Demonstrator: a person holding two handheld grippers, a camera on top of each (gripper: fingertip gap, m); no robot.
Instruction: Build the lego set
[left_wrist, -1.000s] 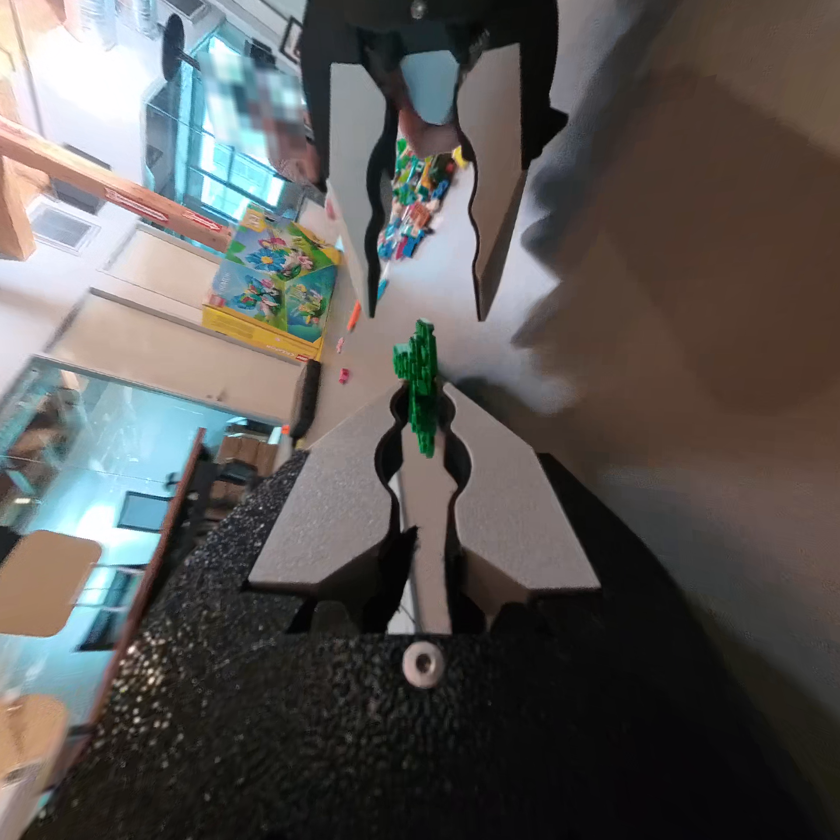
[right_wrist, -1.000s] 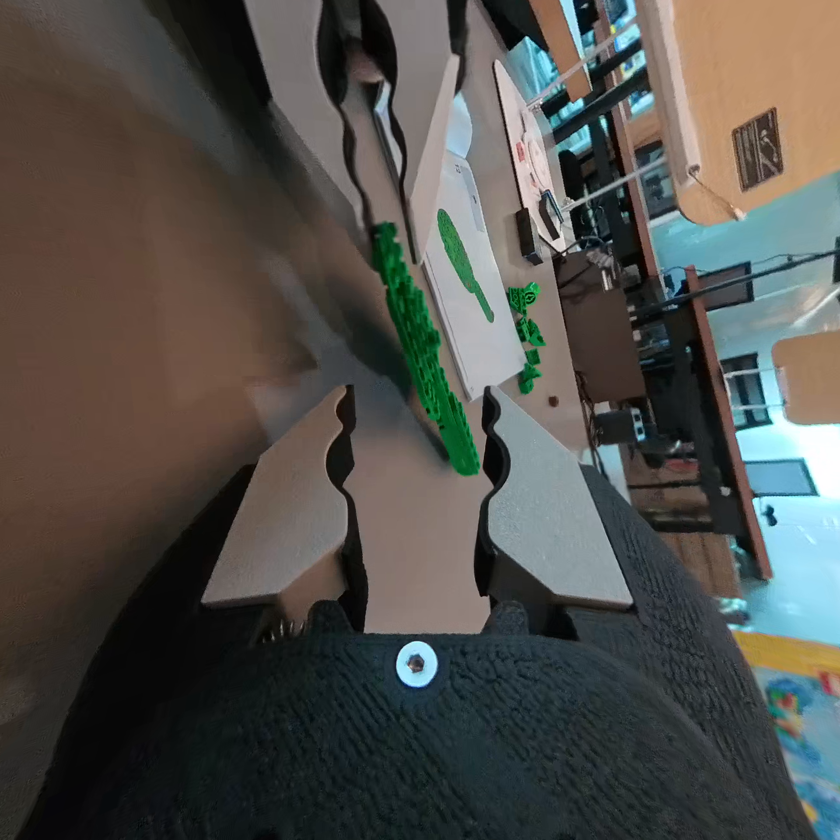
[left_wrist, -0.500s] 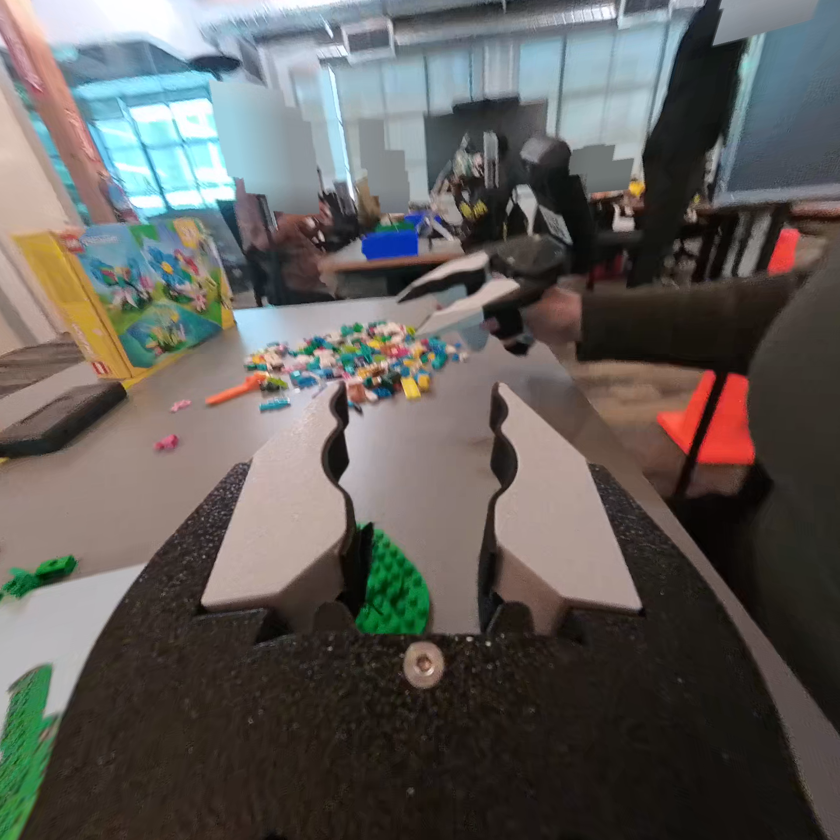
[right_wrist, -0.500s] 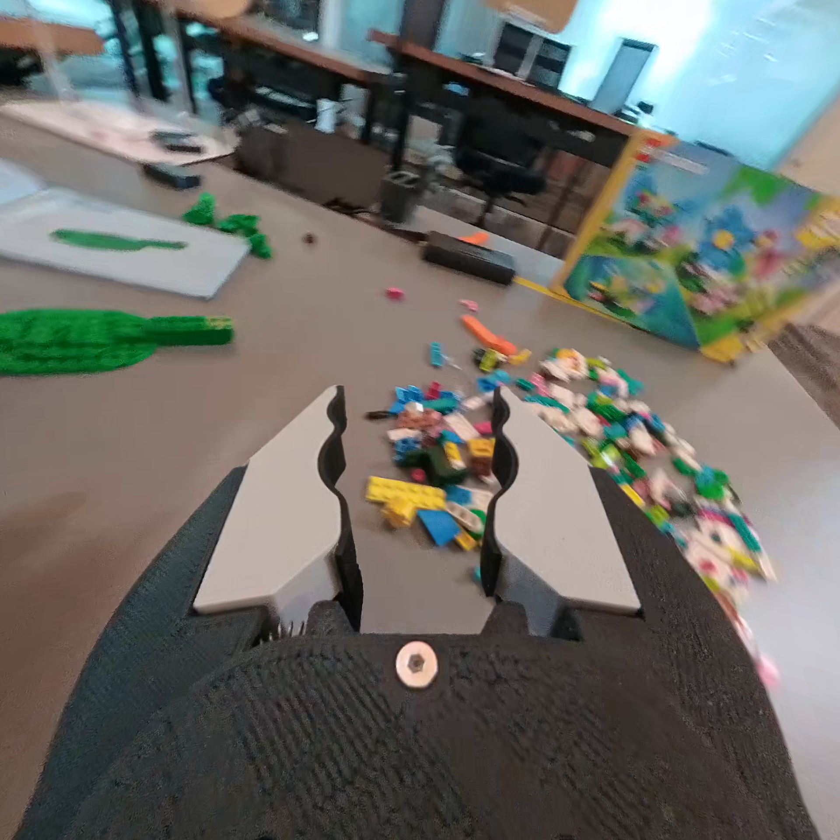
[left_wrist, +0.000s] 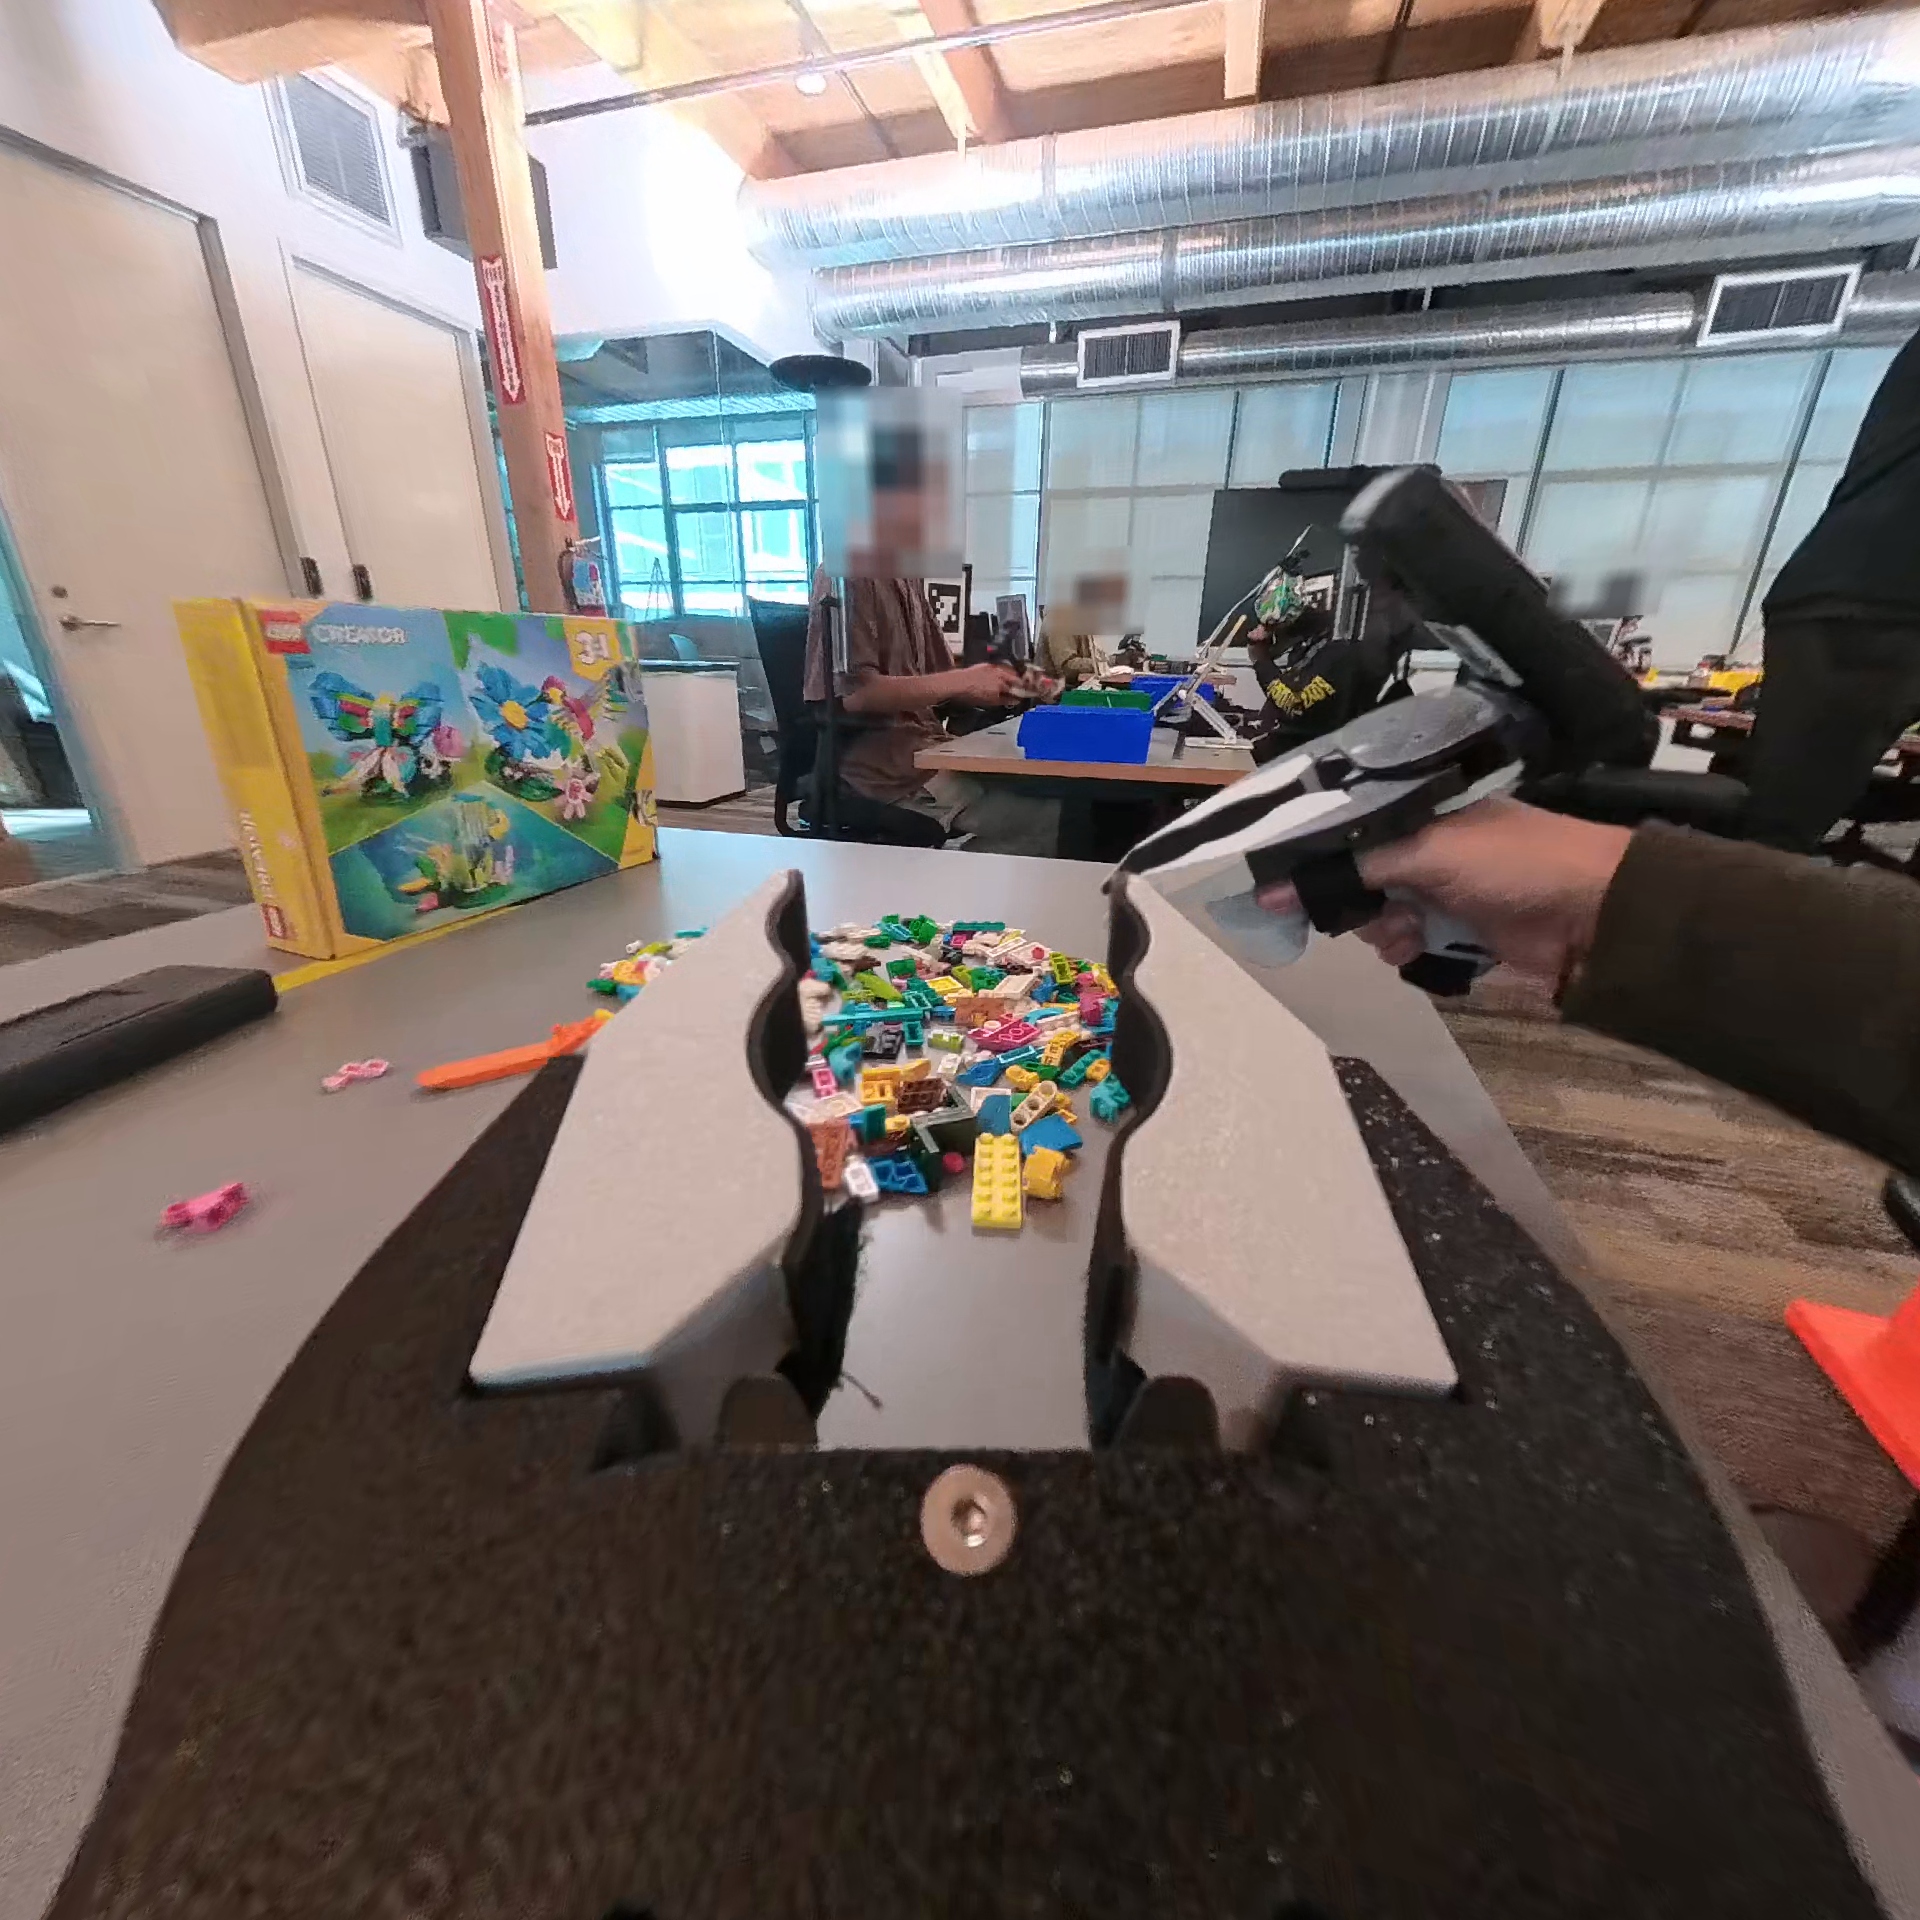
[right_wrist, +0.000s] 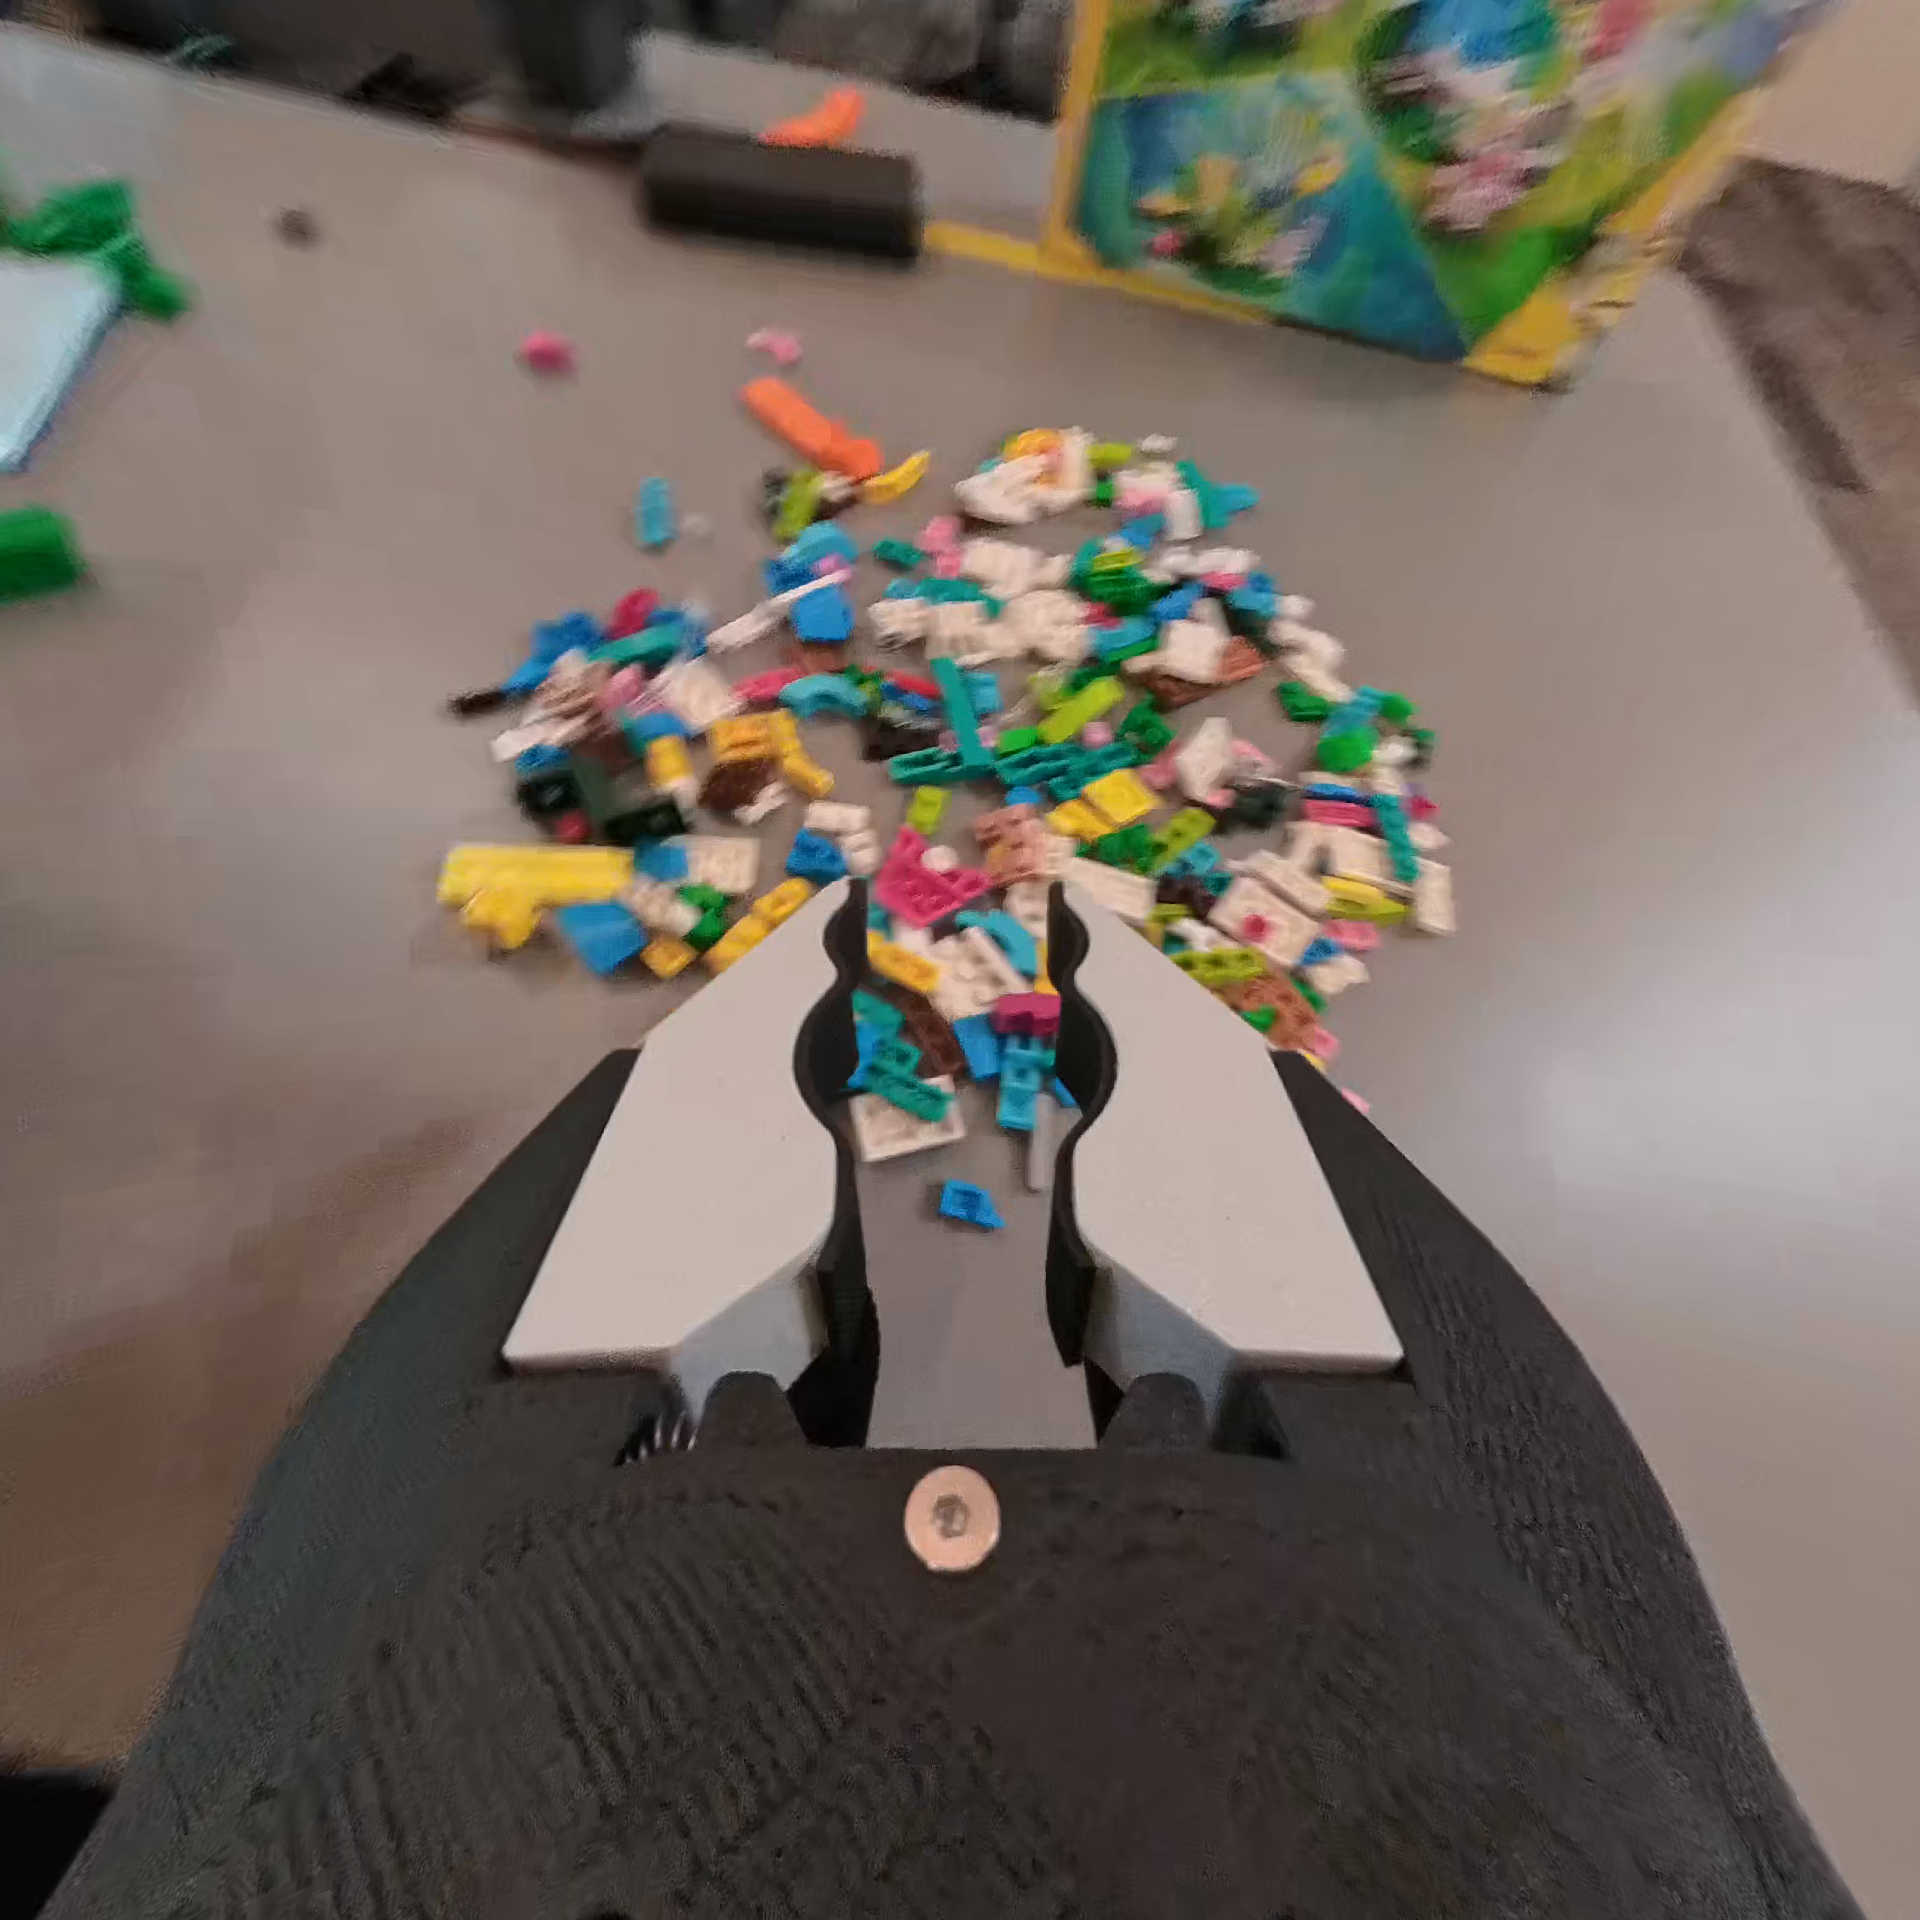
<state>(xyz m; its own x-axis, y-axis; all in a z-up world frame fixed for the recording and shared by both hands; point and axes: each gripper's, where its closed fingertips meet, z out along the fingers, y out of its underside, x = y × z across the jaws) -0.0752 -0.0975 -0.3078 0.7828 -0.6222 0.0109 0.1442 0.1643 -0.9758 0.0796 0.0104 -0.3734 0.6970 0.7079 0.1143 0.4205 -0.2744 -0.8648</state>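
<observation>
With my right gripper (right_wrist: 951, 904) narrowed and empty over the near edge of the brick pile (right_wrist: 966, 748), I should single out one loose brick before closing.

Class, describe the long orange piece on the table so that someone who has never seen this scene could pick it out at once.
Start at the grey table and find the big pile of mixed bricks. On the pile's side nearest the yellow box, slightly apart from the heap, lies the orange piece. It is long, flat and plain orange, much longer than the small pink bits scattered nearby.
</observation>
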